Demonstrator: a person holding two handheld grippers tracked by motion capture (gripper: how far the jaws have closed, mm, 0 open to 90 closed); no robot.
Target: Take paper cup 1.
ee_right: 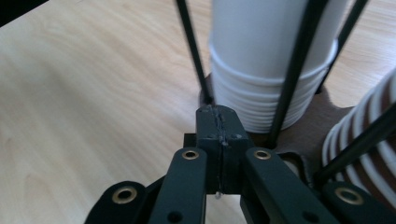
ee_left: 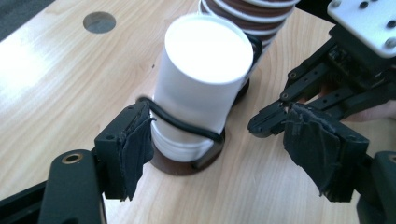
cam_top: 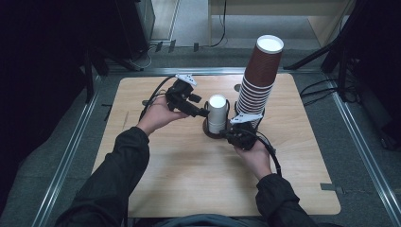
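Observation:
A stack of white cups stands upside down in a black wire holder on a round brown base. A tall, leaning stack of brown cups fills the slot beside it. My left gripper is open, one jaw on each side of the white stack; the pads do not press on the cups. My right gripper is shut at the holder's near edge, with nothing seen between its pads. It also appears in the left gripper view.
The wooden table has a round hole behind the holder. Metal rails frame the table. Cables and dark stands lie on the floor at the back and right.

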